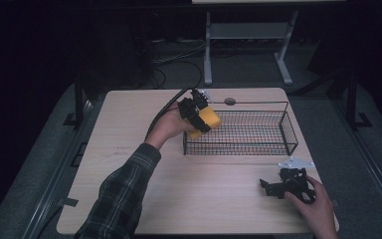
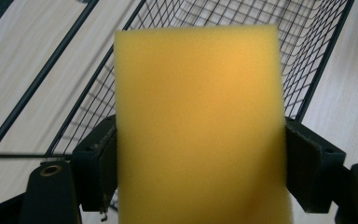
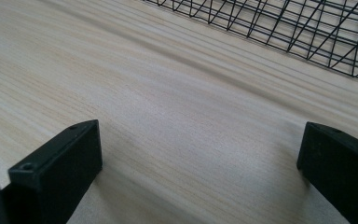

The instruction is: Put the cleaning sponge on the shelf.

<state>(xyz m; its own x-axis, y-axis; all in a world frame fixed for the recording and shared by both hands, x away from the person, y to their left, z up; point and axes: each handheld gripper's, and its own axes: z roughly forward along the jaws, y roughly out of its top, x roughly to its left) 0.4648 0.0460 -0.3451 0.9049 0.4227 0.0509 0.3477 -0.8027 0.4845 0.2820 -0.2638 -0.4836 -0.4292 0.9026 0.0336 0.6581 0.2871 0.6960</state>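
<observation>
The yellow sponge (image 2: 198, 126) is cut off by the bottom edge in the left gripper view, and much of the wire basket (image 2: 307, 56) is hidden behind it. The basket (image 3: 279, 28) is clipped by the top edge in the right gripper view.

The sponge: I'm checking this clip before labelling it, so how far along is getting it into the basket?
Done: the yellow sponge is picked up, clamped between the jaws of the left gripper. In hand: it is held at the left end of the wire basket, about at its rim. Left: lowering it inside and letting go. The right gripper rests open on the table, holding nothing.
</observation>
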